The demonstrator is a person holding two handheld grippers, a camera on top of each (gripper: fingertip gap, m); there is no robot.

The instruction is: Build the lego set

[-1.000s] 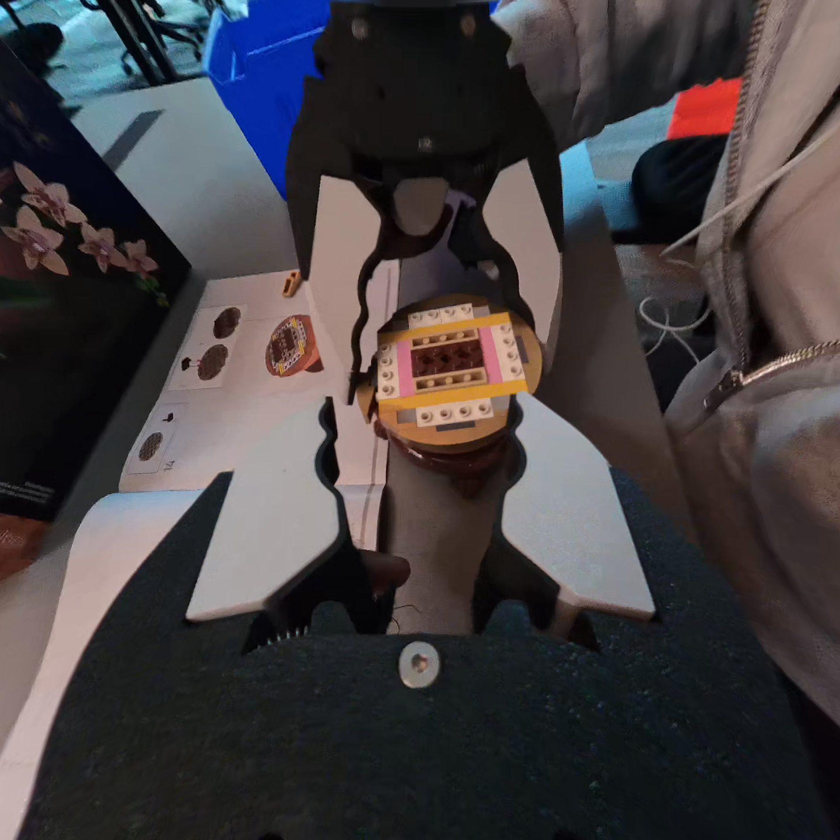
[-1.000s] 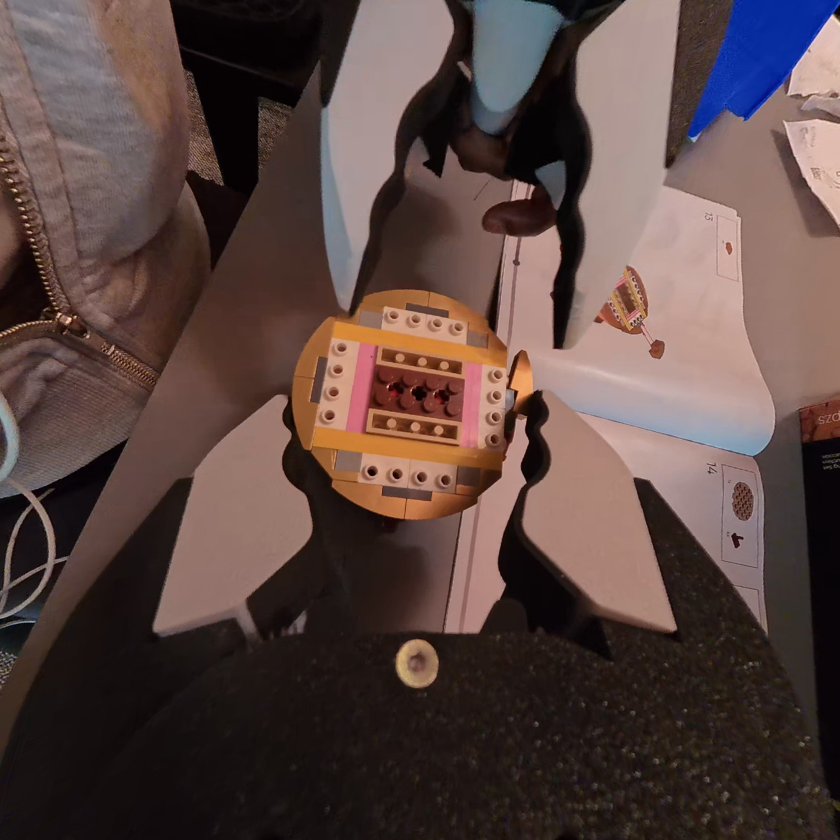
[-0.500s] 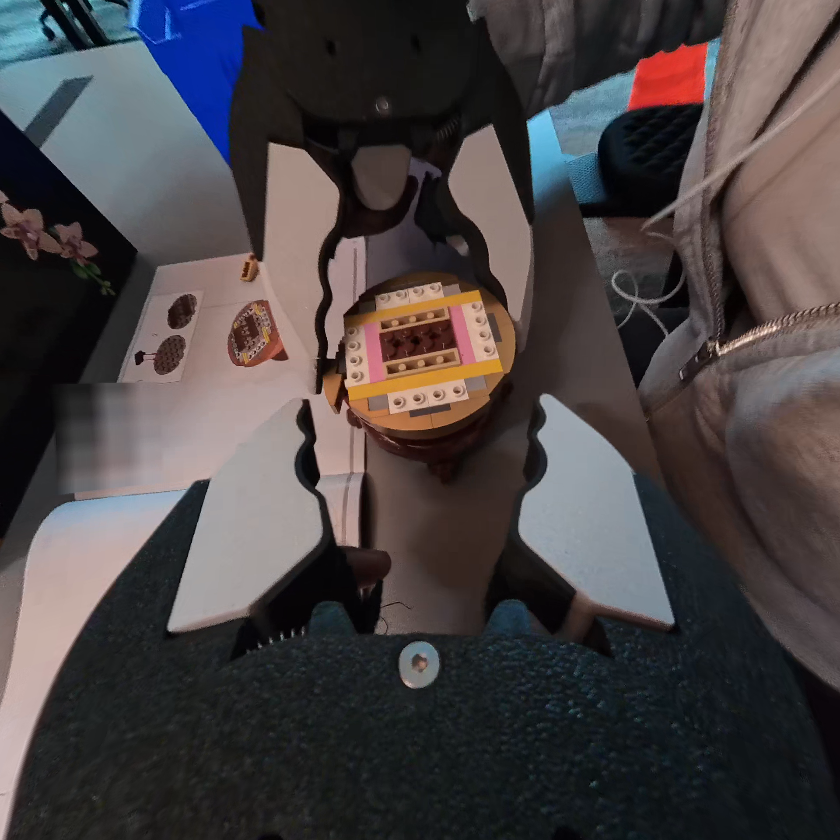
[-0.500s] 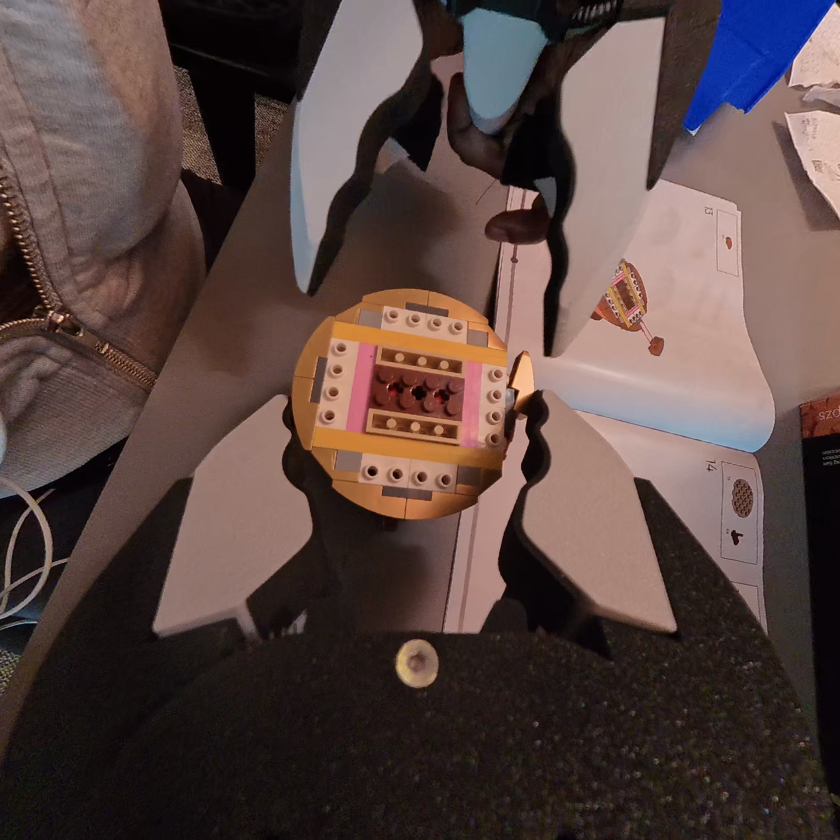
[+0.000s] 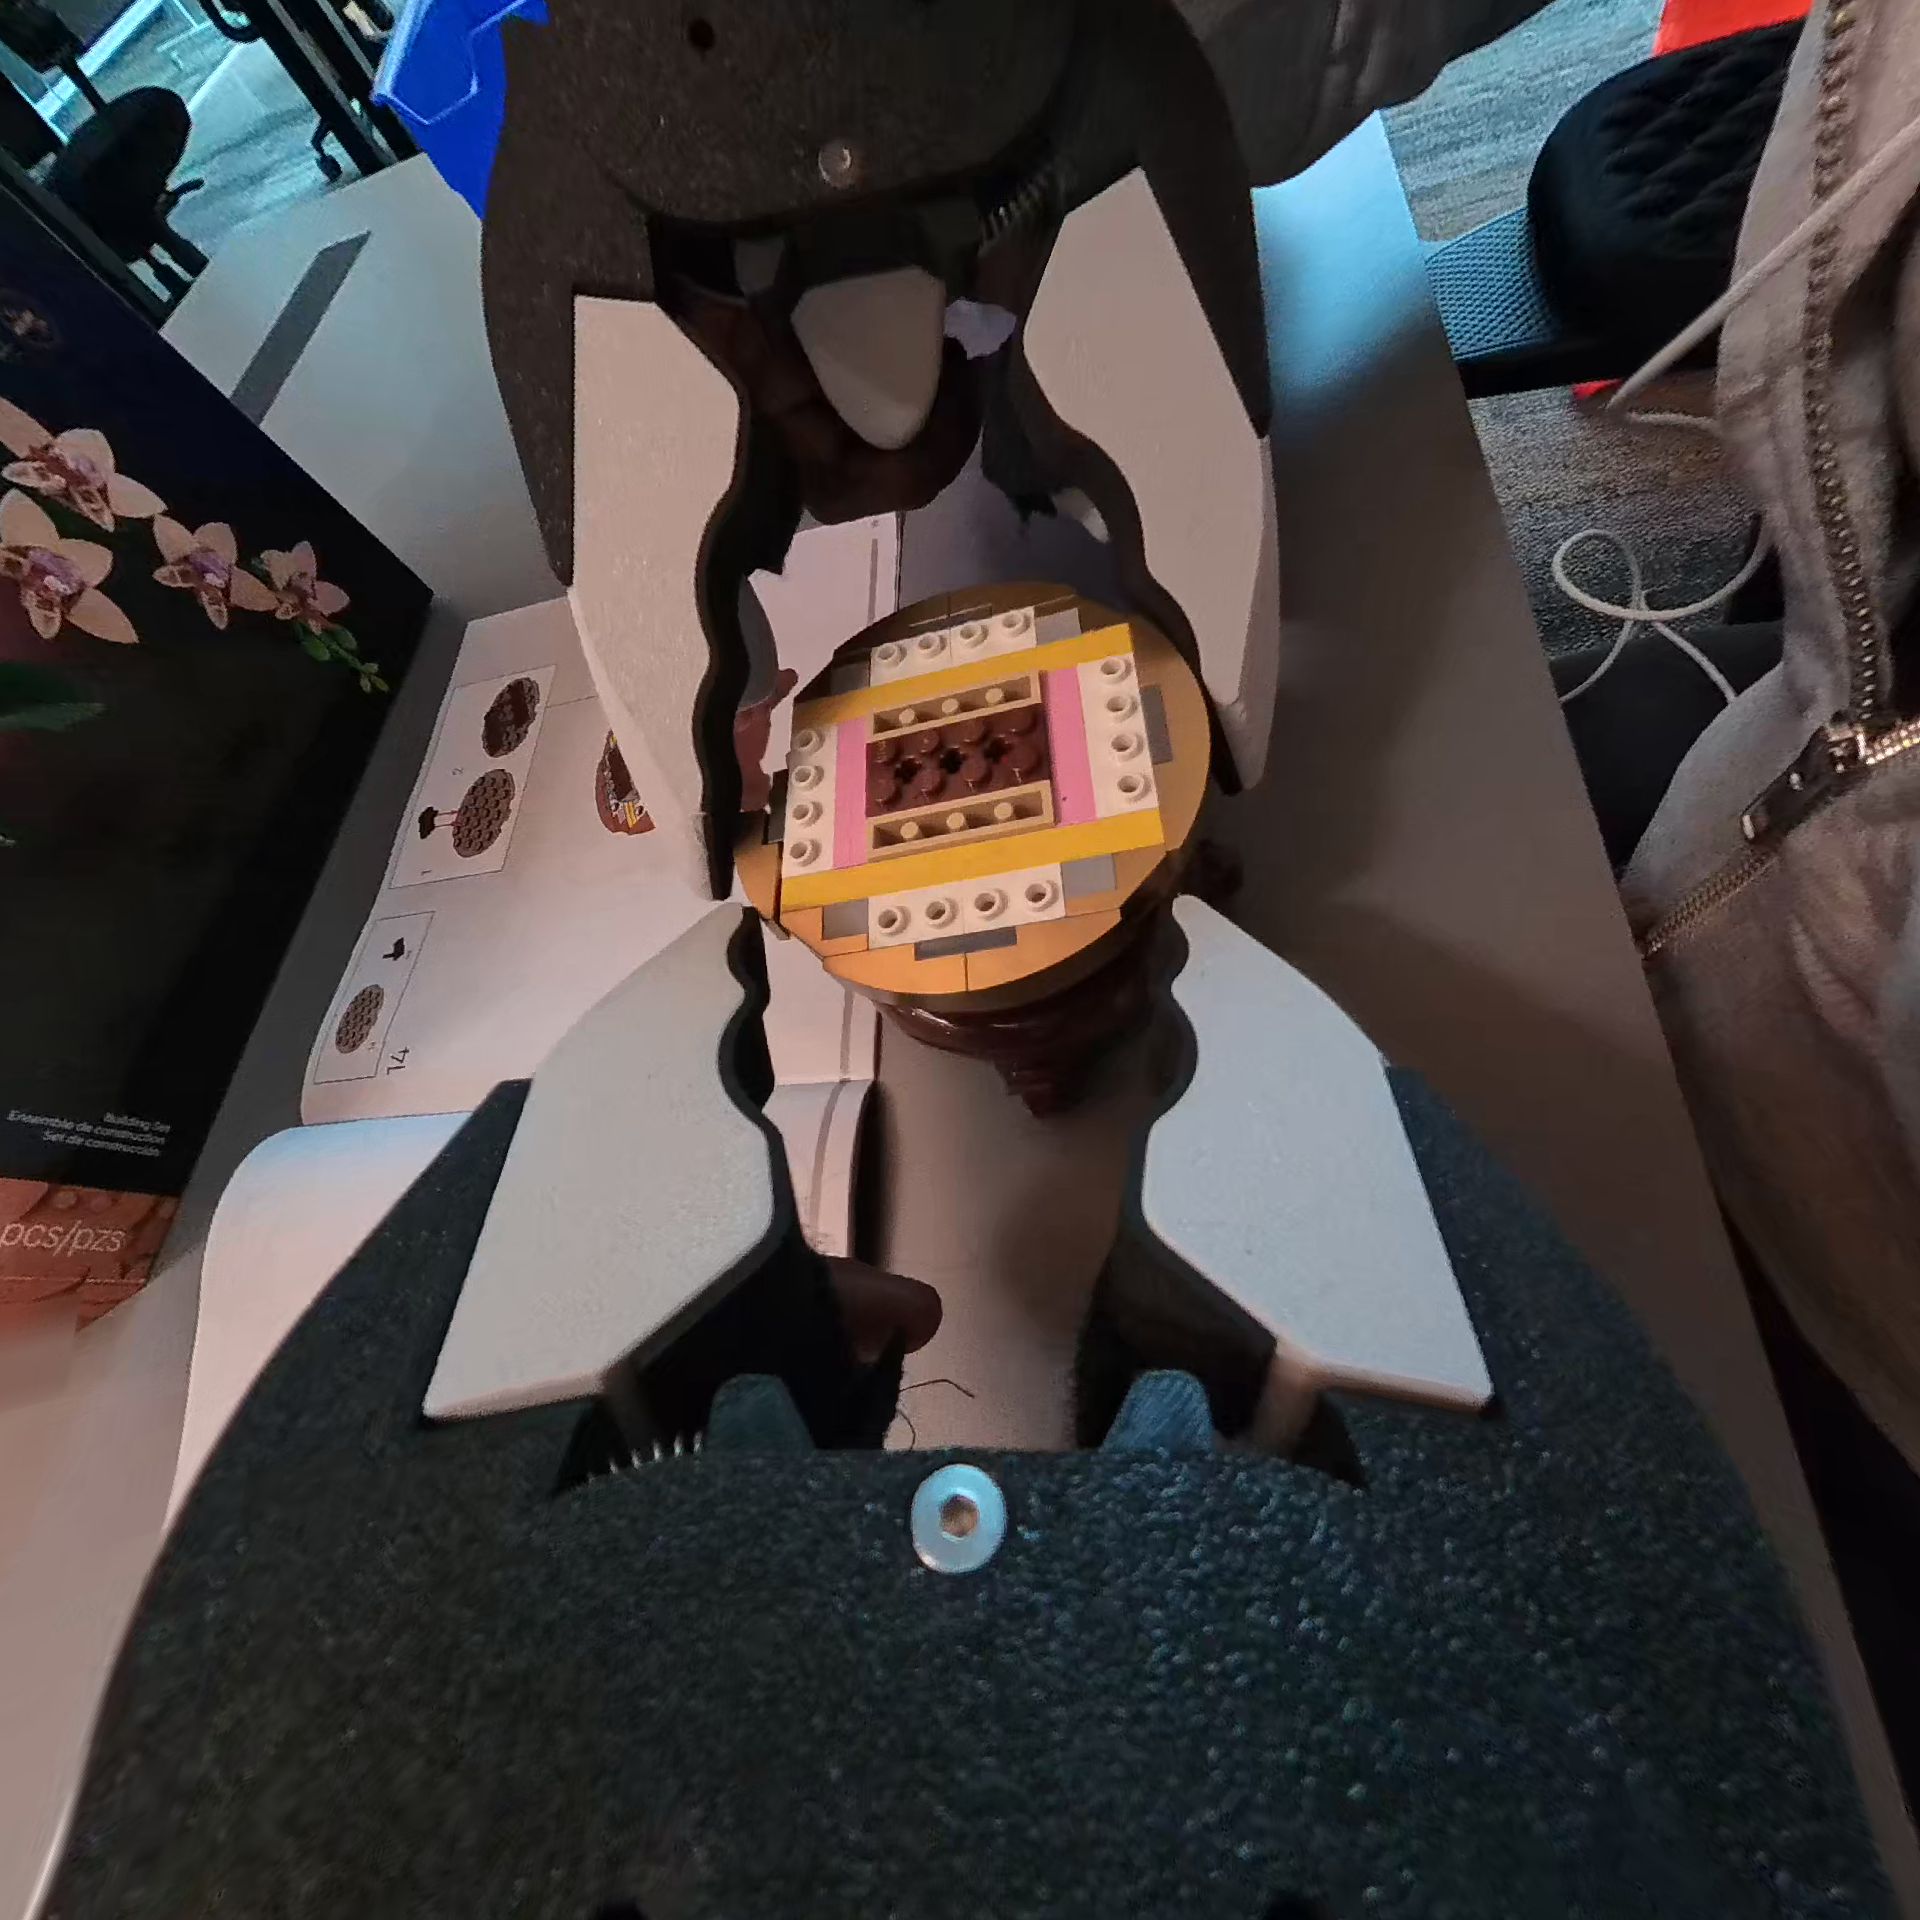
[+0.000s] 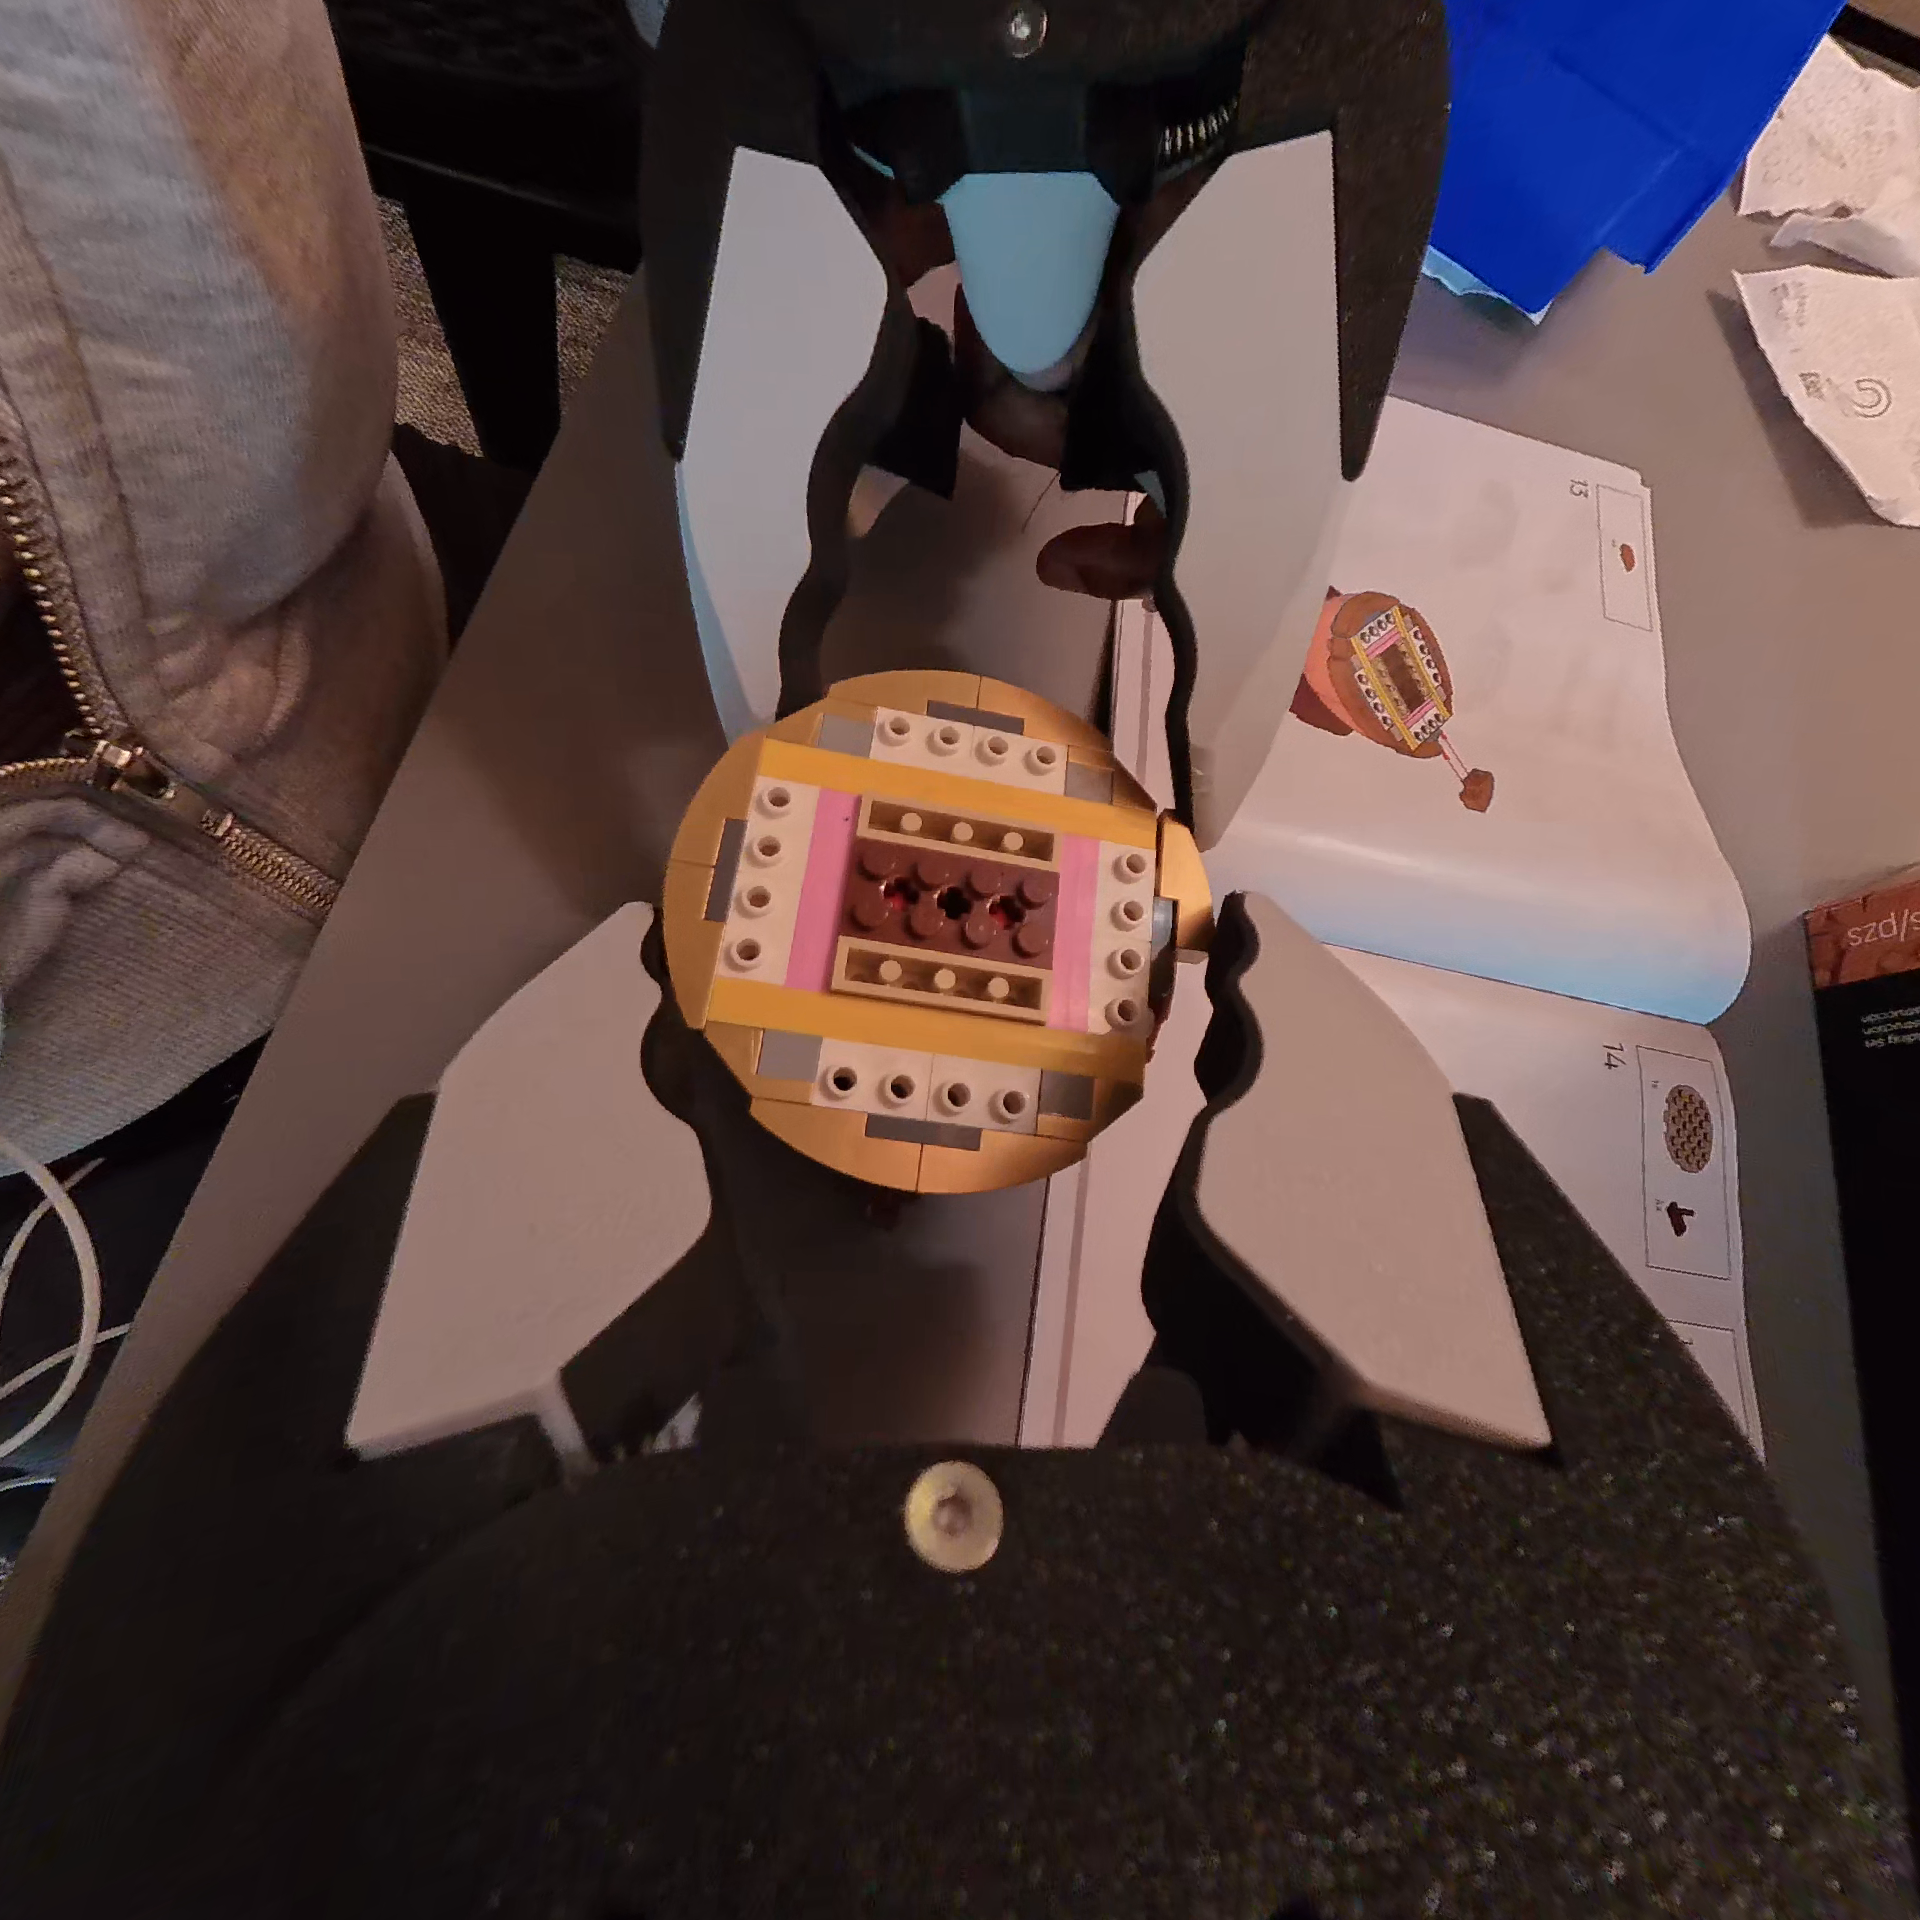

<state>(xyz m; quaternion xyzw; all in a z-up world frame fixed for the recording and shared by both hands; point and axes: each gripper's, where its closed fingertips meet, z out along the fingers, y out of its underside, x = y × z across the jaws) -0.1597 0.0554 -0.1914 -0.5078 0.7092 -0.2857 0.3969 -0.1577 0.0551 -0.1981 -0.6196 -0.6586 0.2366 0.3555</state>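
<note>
L gripper (image 5: 961,940) moved closer, lego build (image 5: 977,790) btwn both grippers' fingers

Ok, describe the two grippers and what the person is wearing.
Both grippers look alike. The left gripper and right gripper each have a black, grainy body with a silver screw, exposed springs, and two flat pale grey fingers with wavy black inner edges. The person wears a grey zip-up sweater with a metal zipper.

The round lego build (image 6: 914,935) hides its own brown base
</note>
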